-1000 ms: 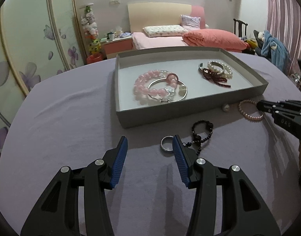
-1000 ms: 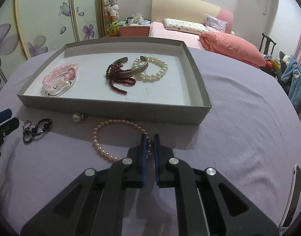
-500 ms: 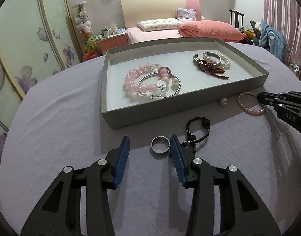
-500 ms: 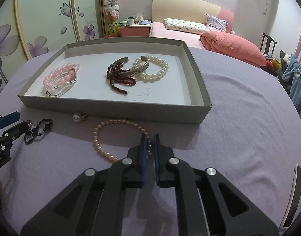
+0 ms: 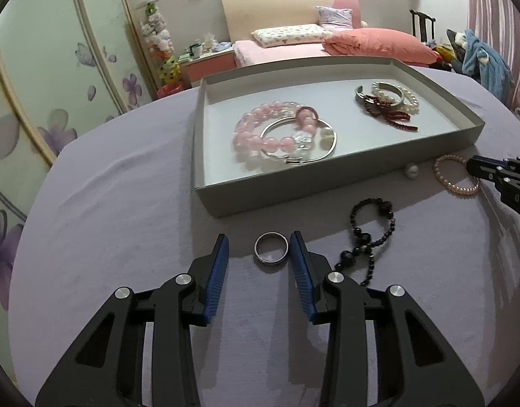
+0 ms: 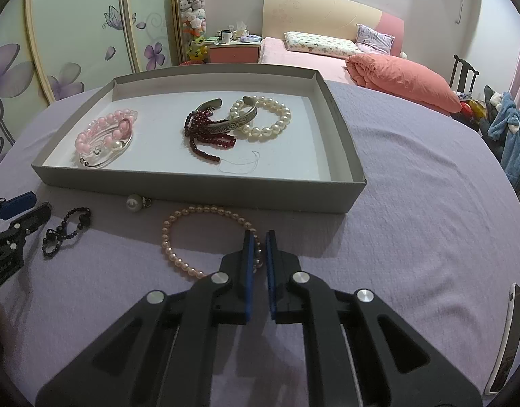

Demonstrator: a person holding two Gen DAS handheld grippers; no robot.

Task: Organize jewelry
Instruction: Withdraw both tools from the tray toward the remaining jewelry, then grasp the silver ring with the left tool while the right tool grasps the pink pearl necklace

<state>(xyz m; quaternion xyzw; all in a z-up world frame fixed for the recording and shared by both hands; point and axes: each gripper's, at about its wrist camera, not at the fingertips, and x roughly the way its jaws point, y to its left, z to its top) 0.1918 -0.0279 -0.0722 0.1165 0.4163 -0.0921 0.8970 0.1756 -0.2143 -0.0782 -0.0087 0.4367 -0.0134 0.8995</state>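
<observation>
Ring framed by the left gripper, pearl bracelet pinched by the right

The silver ring is bracketed on the cloth by the left gripper, whose jaws have just been closing without gripping; the pearl bracelet is clenched by the right gripper; beyond lies the tray.

Dim, even indoor light with a cool violet cast. Soft shadows fall toward the lower frame. Both views are sharp at centre; fisheye bending and black vignetting crowd the corners.
</observation>
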